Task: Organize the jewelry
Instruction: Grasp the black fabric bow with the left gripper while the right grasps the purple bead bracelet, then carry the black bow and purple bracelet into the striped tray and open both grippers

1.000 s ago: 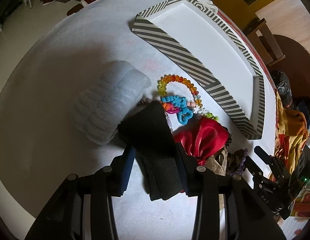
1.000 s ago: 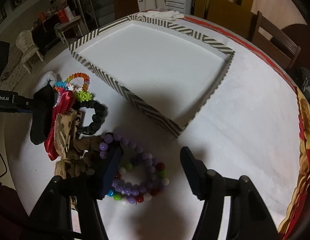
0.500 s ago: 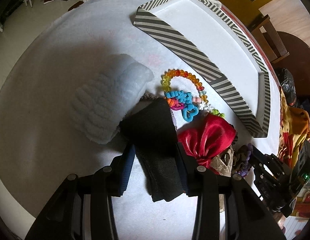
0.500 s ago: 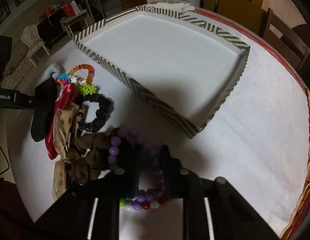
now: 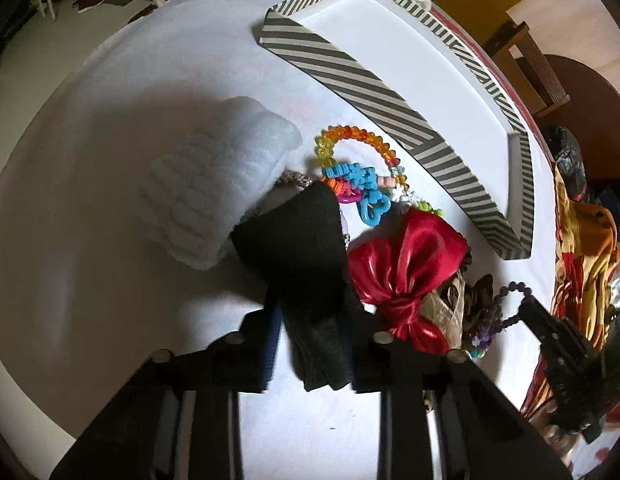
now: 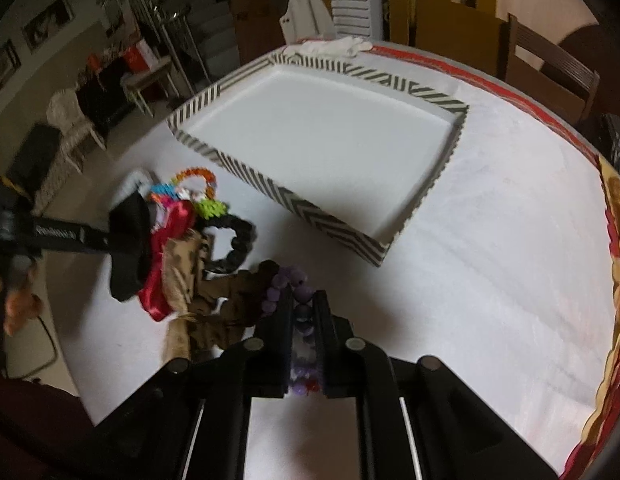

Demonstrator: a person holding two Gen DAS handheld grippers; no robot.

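In the left wrist view my left gripper points down at a pile of accessories, its jaws closing, both pads pressed on a folded black fabric band. Beside the band lie a red satin bow, a white fluffy band and a rainbow bead bracelet. In the right wrist view my right gripper is closing, with a purple bead bracelet pinched between its pads and lifted a little. The striped tray beyond it has a bare white floor.
A black scrunchie, a brown scrunchie and a leopard-print bow lie left of the right gripper. White tablecloth stretches right of the tray. A yellow and red cloth hangs at the table's right edge, and wooden chairs stand beyond.
The left jaws have narrowed onto the black band without the hand moving. The right jaws shut around the purple bracelet, then rose slightly with it.
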